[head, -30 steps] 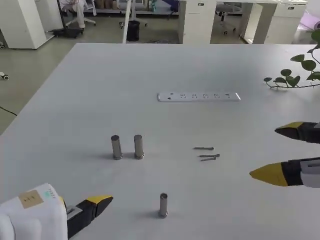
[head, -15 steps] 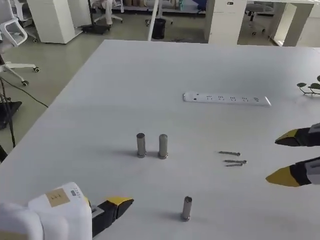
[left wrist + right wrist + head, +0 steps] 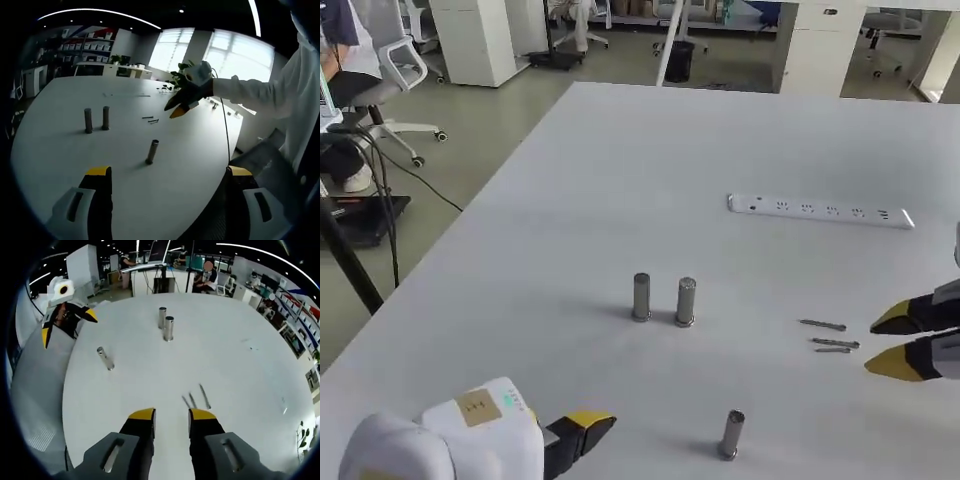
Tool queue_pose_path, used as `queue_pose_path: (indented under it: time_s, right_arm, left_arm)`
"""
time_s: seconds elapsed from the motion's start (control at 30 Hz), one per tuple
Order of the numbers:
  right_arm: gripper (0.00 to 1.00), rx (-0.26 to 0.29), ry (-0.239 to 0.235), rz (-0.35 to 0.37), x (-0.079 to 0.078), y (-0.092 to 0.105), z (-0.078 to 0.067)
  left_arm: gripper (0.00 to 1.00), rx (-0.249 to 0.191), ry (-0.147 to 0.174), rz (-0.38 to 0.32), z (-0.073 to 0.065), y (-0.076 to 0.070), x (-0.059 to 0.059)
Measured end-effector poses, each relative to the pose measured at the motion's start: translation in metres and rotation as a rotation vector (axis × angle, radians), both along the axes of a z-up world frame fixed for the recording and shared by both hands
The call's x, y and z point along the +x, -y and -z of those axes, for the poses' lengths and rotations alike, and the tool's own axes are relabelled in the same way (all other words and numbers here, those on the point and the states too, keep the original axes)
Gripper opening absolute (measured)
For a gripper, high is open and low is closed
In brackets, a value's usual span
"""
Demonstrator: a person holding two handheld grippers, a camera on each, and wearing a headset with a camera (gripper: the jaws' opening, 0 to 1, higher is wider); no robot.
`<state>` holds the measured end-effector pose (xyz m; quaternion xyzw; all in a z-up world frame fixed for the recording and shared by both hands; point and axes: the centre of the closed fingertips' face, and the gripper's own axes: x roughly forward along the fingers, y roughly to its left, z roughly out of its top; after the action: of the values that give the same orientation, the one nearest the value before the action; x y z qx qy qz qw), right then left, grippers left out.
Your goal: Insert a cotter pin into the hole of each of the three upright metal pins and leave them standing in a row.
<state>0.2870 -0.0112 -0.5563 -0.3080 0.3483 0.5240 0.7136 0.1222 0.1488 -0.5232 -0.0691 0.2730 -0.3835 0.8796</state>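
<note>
hovering right gripper, jaws narrowly apart, gripping nothing, just short of three cotter pins lying loose on table; left gripper gaping wide, empty.

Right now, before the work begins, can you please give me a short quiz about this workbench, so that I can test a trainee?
1. True or false: the near metal pin stands in one straight row with the two far metal pins.
2. How many cotter pins lie on the table?
3. What is closest to the cotter pins? A: left gripper. B: right gripper. C: power strip.

Key: 1 false, the near pin stands apart, in front of the other two. 2 three. 3 B.
</note>
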Motion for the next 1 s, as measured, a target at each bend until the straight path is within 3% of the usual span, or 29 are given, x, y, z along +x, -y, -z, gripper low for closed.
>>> queue_pose_path:
  time_s: [0.23,0.37,1.0]
  right_arm:
    - [0.07,-0.036,-0.036,-0.021,0.009,-0.007,0.018]
    - [0.07,-0.060,-0.038,-0.028,0.014,-0.008,0.028]
    - [0.05,-0.158,-0.036,-0.009,0.030,-0.003,0.051]
  left_arm:
    - [0.90,-0.017,-0.005,-0.016,0.000,-0.003,-0.002]
    - [0.83,-0.021,-0.005,-0.015,0.000,-0.005,-0.004]
    - [0.81,-0.036,-0.023,-0.016,0.004,-0.006,-0.003]
